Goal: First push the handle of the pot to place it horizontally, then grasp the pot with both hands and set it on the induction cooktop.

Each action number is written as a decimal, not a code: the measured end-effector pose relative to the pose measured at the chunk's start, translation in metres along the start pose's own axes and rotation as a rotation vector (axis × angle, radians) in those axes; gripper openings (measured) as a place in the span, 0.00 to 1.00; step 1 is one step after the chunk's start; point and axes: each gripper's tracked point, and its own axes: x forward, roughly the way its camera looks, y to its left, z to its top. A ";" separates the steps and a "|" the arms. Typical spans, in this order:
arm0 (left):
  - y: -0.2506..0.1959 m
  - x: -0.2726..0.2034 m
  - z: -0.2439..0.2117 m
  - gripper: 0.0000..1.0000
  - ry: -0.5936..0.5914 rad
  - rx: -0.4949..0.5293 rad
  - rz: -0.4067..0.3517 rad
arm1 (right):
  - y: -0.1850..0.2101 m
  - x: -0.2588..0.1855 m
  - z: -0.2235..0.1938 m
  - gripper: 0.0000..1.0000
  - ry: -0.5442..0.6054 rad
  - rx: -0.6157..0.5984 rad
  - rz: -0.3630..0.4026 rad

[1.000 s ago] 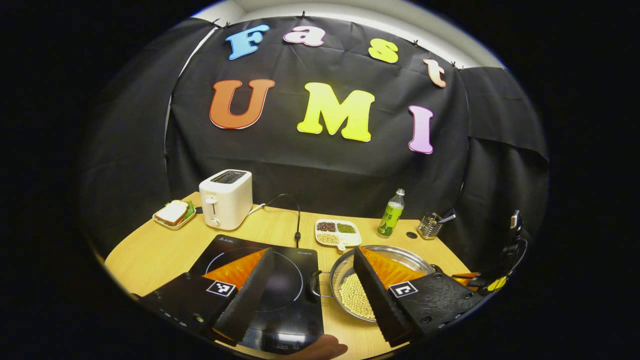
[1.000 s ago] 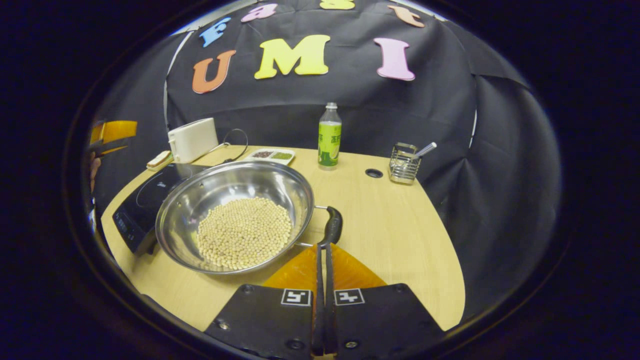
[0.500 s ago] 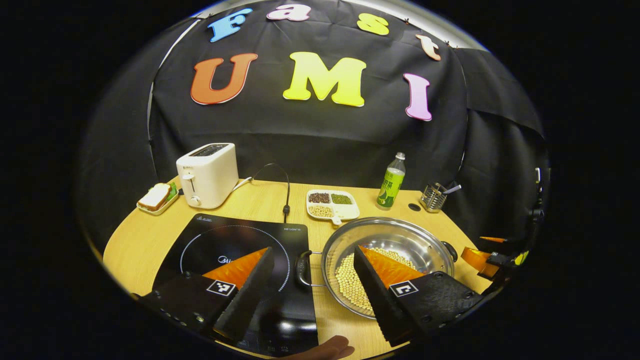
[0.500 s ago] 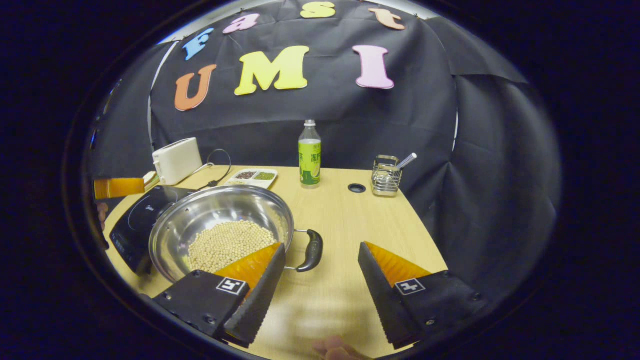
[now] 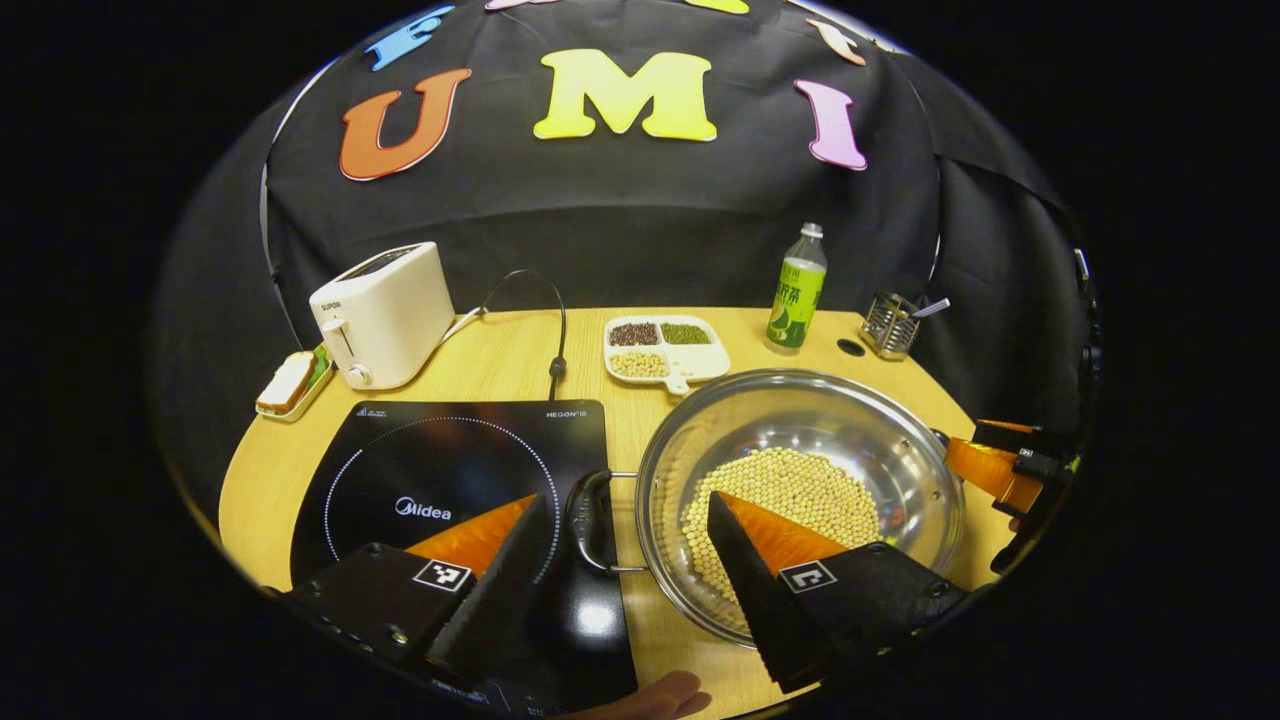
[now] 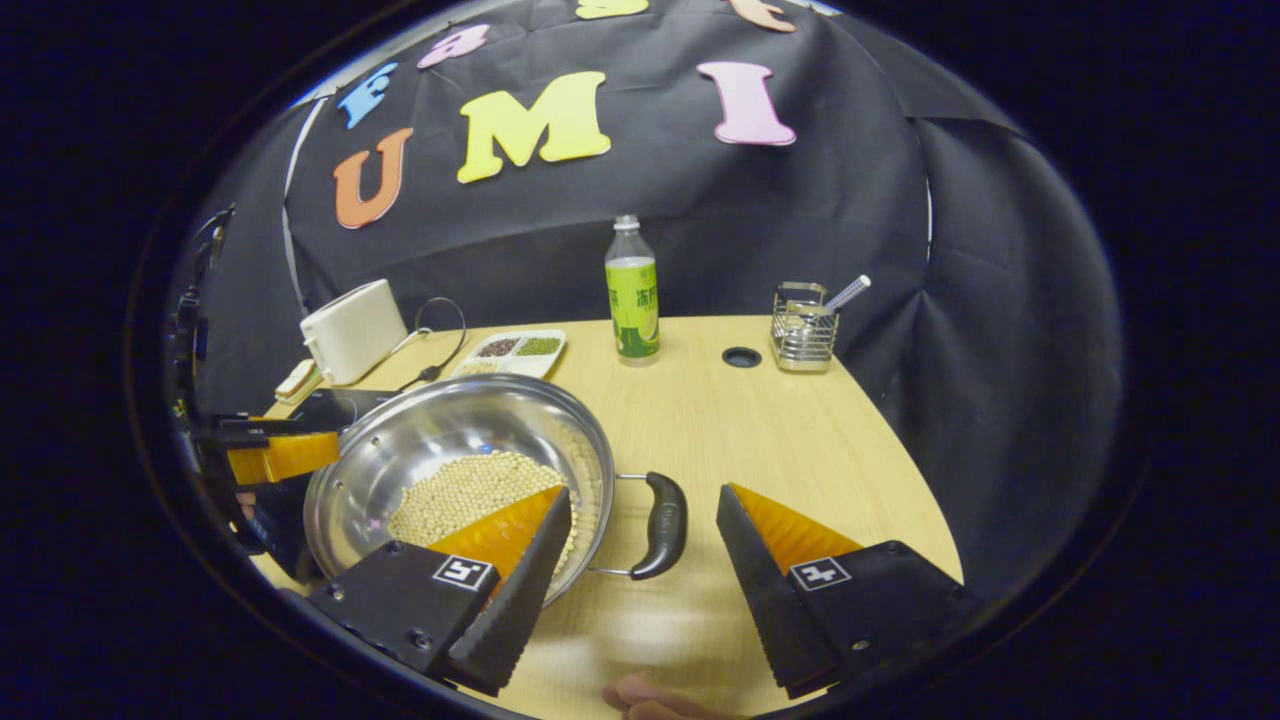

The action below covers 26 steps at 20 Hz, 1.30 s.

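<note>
Now, pot: shiny steel pot of pale beans (image 5: 800, 470) is sitting on the wooden table (image 6: 800, 440), just beside the black induction cooktop (image 5: 450, 480).
Left gripper (image 5: 620, 560): fingers are gaping around the black left handle (image 5: 590, 508), apparently readying a grasp.
Right gripper (image 6: 645, 545): likewise spread, straddling the right handle (image 6: 662, 523).

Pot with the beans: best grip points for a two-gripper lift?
Take the pot by its two black loop handles: the left gripper on the cooktop-side handle, the right gripper on the opposite handle. Both stick out level, across open jaws, so come in sideways from outside. The steel wall is rounded and smooth.
</note>
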 end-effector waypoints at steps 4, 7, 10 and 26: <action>0.005 0.015 -0.010 0.96 0.071 0.012 0.029 | 0.006 0.017 -0.011 0.93 0.062 0.032 -0.002; 0.005 0.020 -0.022 0.92 0.147 0.036 0.034 | 0.006 0.024 -0.014 0.93 0.079 0.045 -0.013; 0.007 0.026 -0.018 0.82 0.137 0.040 0.042 | 0.007 0.028 -0.024 0.89 0.131 0.055 -0.024; -0.006 0.011 -0.020 0.58 0.136 0.059 0.007 | -0.004 0.005 -0.028 0.63 0.161 0.089 -0.067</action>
